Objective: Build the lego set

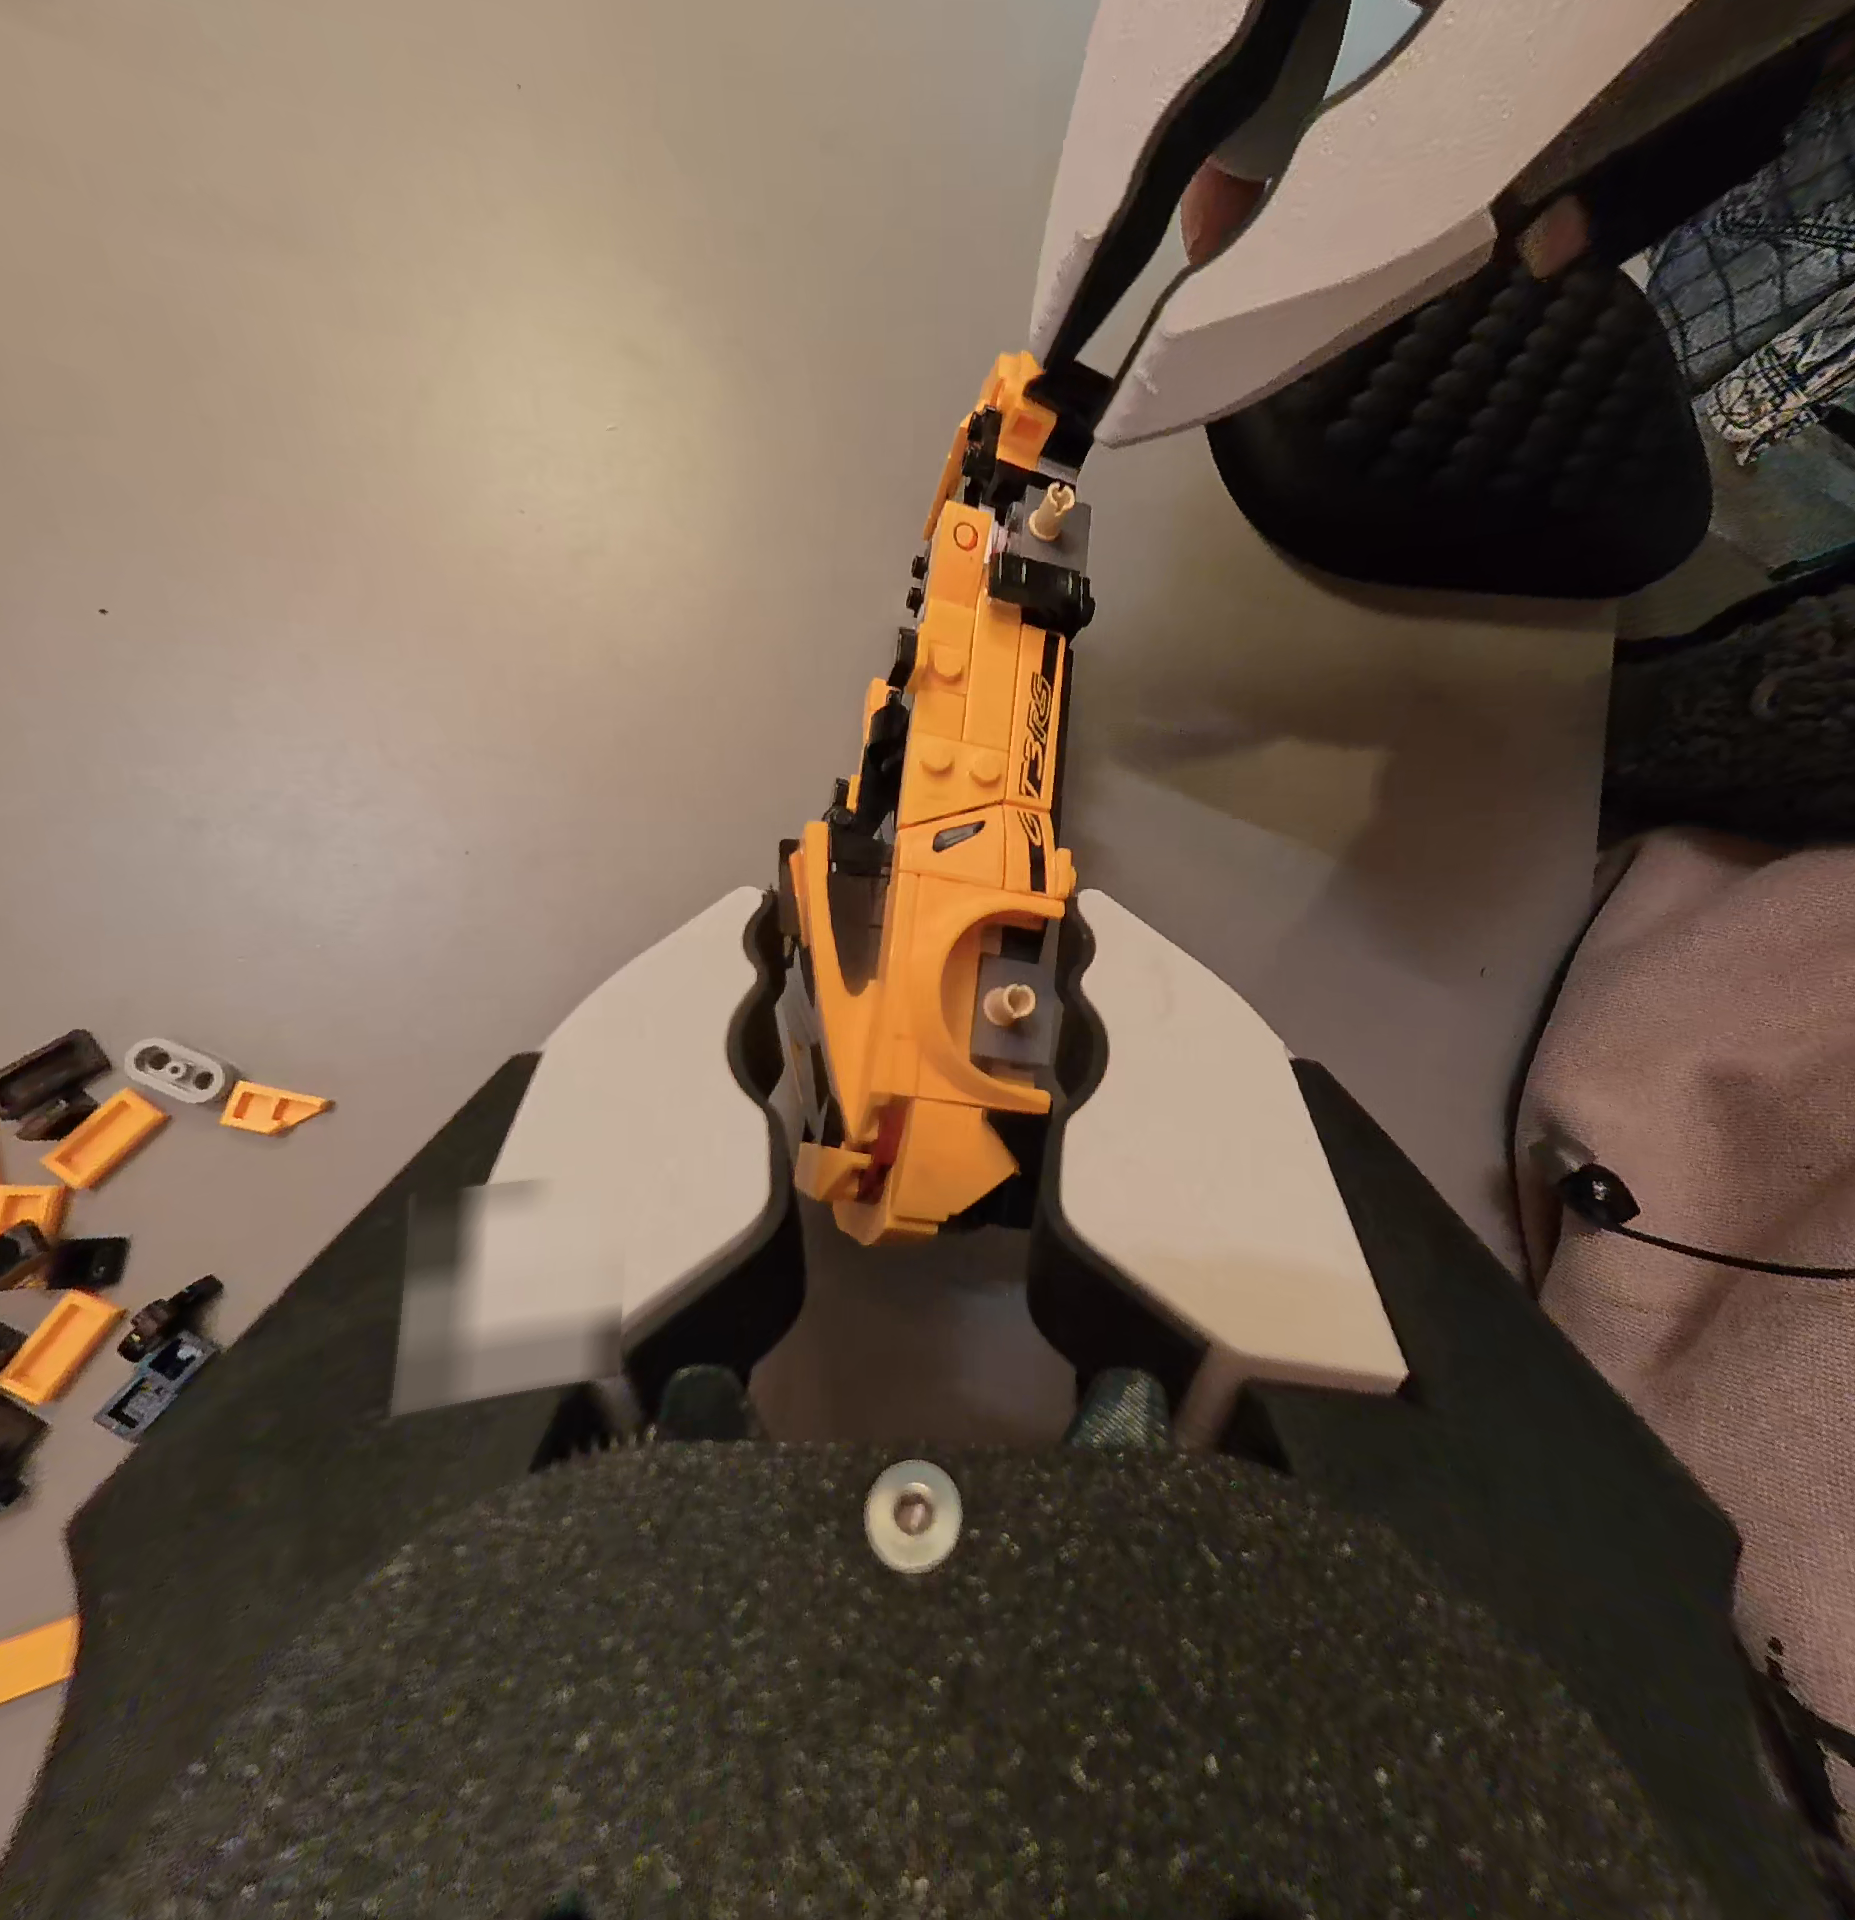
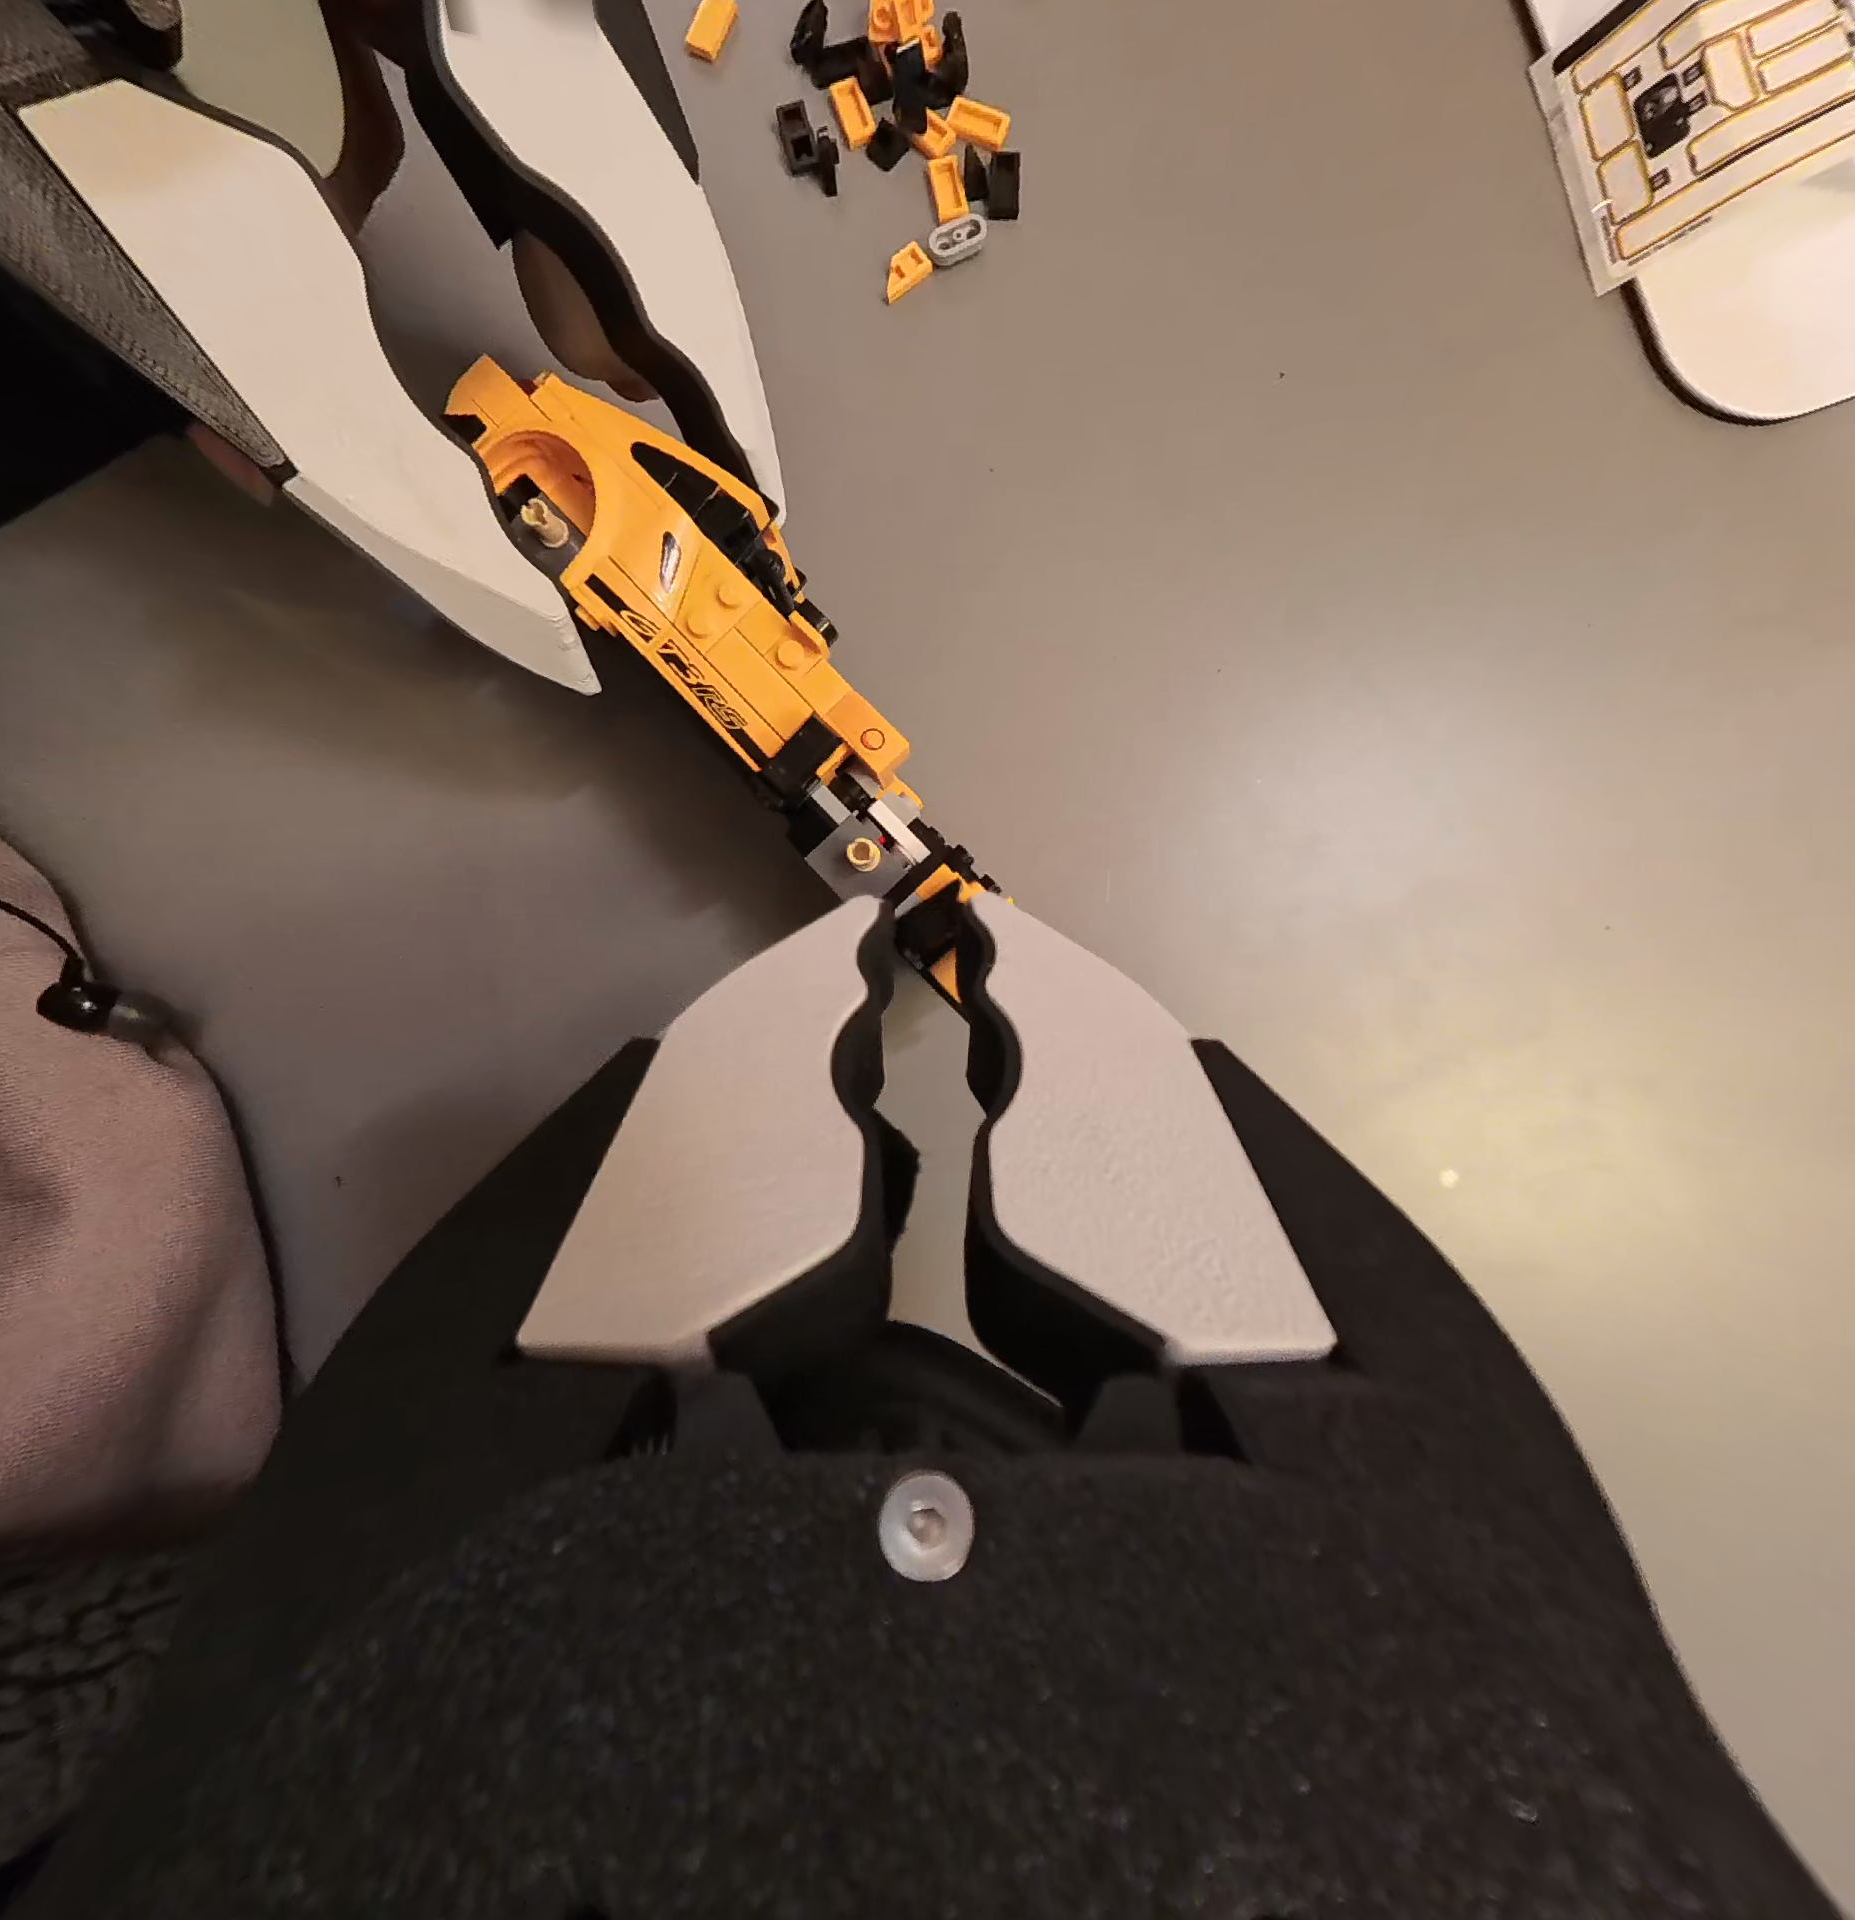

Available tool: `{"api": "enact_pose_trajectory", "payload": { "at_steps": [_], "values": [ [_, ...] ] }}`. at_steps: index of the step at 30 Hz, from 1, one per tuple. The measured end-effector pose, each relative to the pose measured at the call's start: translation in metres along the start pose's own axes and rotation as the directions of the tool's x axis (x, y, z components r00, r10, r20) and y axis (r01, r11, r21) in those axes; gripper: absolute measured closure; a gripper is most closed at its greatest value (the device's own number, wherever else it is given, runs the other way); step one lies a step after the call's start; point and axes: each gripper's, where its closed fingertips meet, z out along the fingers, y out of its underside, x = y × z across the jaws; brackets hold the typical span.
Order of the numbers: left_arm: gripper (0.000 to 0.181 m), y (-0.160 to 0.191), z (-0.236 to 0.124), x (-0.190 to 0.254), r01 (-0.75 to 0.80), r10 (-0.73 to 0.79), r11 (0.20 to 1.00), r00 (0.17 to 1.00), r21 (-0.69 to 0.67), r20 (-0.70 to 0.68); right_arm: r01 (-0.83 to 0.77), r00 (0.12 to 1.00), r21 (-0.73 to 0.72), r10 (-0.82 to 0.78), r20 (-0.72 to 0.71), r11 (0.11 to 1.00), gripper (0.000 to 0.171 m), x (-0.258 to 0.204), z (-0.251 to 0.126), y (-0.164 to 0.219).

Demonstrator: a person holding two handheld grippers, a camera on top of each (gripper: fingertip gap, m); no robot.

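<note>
A yellow and black lego car body (image 1: 964,831) without wheels is held on its side above the grey table. My left gripper (image 1: 918,935) is shut on one end of it, around the wheel arch. My right gripper (image 2: 928,925) is shut on the other end; it shows at the top of the left wrist view (image 1: 1084,405). The car also shows in the right wrist view (image 2: 694,634), with the left gripper (image 2: 684,582) clamped on its far end. Tan axle pins (image 1: 1011,1003) stick out of the side.
Loose yellow, black and grey lego pieces (image 1: 81,1195) lie on the table at the left; they also show at the top of the right wrist view (image 2: 923,125). A sticker sheet (image 2: 1712,114) lies on a white tray at the top right. A black chair seat (image 1: 1474,436) stands beyond the table edge. Some 9 centimeters of space lies between my two pairs of fingers.
</note>
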Motion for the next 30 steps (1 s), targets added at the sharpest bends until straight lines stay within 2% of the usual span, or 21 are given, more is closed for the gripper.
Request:
{"api": "enact_pose_trajectory", "payload": {
  "at_steps": [8, 18, 30],
  "values": [
    [0.131, -0.0002, 0.0003, 0.0002, -0.001, 0.001, 1.000, 1.000, 0.001, -0.005, 0.043, 0.998, 0.022, -0.044, 0.050, 0.999, 0.161, -0.0006, -0.0006, 0.0017],
    [0.131, -0.0002, 0.0004, 0.0001, 0.010, -0.010, 1.000, 1.000, 0.004, -0.007, -0.002, 0.999, 0.114, -0.004, 0.045, 0.993, 0.161, -0.0002, -0.0002, 0.0027],
    [0.131, -0.0004, 0.0003, -0.0003, 0.016, -0.016, 1.000, 1.000, 0.008, -0.015, -0.066, 0.991, 0.231, 0.038, 0.125, 0.971, 0.161, 0.0002, -0.0004, 0.0017]
  ]
}}
